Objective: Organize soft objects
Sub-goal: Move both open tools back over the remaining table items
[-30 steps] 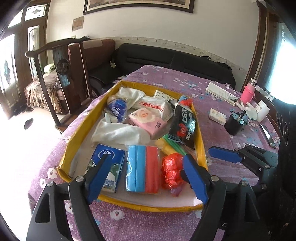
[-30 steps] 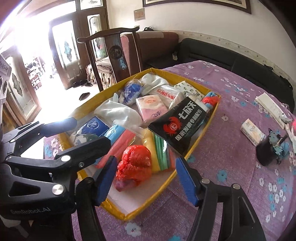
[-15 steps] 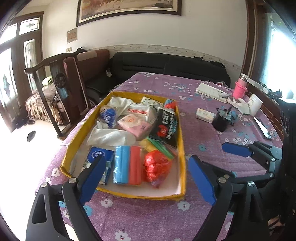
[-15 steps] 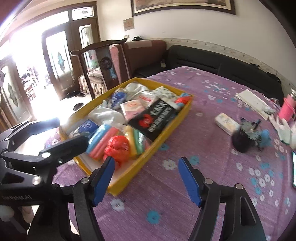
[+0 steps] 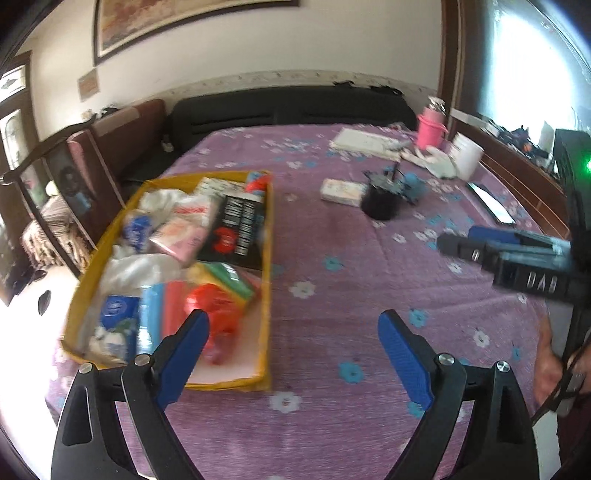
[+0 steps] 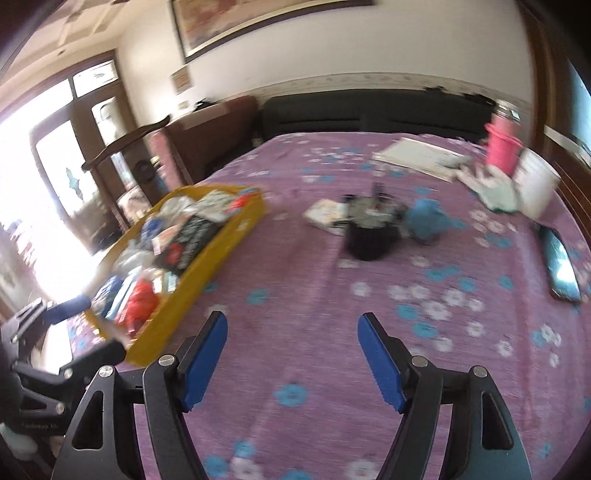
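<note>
Your left tongs (image 5: 291, 349) wide, right tongs (image 6: 291, 349) just opening, both empty over the table (image 6: 325, 332), box (image 5: 267, 258) full.

The setting is a home living or dining room. A framed painting (image 5: 177, 29) hangs on a pale wall above a black sofa (image 5: 288, 107), and a dark wooden chair (image 5: 62, 166) and a glazed wooden door (image 6: 74, 166) stand off the table's left edge. The table (image 5: 332, 369) carries a purple flowered cloth with household items: a yellow tray (image 5: 267, 266) of packaged goods along the left edge, and a pink bottle (image 5: 430, 127) and a white cup (image 5: 467, 157) at the far right corner.
</note>
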The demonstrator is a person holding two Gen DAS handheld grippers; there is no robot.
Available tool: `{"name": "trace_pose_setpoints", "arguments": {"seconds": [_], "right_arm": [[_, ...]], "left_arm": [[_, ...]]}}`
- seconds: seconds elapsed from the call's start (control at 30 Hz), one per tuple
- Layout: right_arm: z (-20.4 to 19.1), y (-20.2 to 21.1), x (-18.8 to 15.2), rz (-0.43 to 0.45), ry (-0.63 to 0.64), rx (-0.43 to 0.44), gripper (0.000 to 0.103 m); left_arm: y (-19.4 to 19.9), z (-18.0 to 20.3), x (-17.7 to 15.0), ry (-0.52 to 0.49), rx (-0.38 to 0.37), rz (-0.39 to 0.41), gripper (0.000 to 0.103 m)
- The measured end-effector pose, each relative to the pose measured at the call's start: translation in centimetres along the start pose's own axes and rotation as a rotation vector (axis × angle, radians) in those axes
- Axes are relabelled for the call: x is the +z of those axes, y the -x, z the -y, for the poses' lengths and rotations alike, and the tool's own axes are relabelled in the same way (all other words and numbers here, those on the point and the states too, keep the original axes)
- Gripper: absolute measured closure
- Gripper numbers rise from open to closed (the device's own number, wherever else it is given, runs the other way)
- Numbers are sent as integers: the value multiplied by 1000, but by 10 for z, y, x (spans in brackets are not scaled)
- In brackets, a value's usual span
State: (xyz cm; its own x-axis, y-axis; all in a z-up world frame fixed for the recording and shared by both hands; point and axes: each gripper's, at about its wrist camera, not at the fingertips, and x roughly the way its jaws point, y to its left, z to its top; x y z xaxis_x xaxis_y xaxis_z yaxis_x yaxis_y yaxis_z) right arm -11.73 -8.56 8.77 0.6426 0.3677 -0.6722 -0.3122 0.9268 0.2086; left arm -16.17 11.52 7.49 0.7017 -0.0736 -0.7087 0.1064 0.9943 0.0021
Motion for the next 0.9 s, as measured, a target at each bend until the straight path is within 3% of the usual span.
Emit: {"name": "trace_pose_setpoints", "arguments": {"seconds": [0.23,0.5,0.7,0.9], "right_arm": [[66,8,-4,-5,-96,-111,24],[120,3,9,-21,-180,-191,24],[142,-29,43,-17,-263,-161,24],[161,-76,74,-49,-368,-123,24]], "left_arm": [[-37,37,2,-46,-123,-99,11],[-80,61,4,-56,-159,-168,11],[-98,56,-1,-30,-170,-225,10],[-98,67,-9,-104,-132,-212,0]]}}
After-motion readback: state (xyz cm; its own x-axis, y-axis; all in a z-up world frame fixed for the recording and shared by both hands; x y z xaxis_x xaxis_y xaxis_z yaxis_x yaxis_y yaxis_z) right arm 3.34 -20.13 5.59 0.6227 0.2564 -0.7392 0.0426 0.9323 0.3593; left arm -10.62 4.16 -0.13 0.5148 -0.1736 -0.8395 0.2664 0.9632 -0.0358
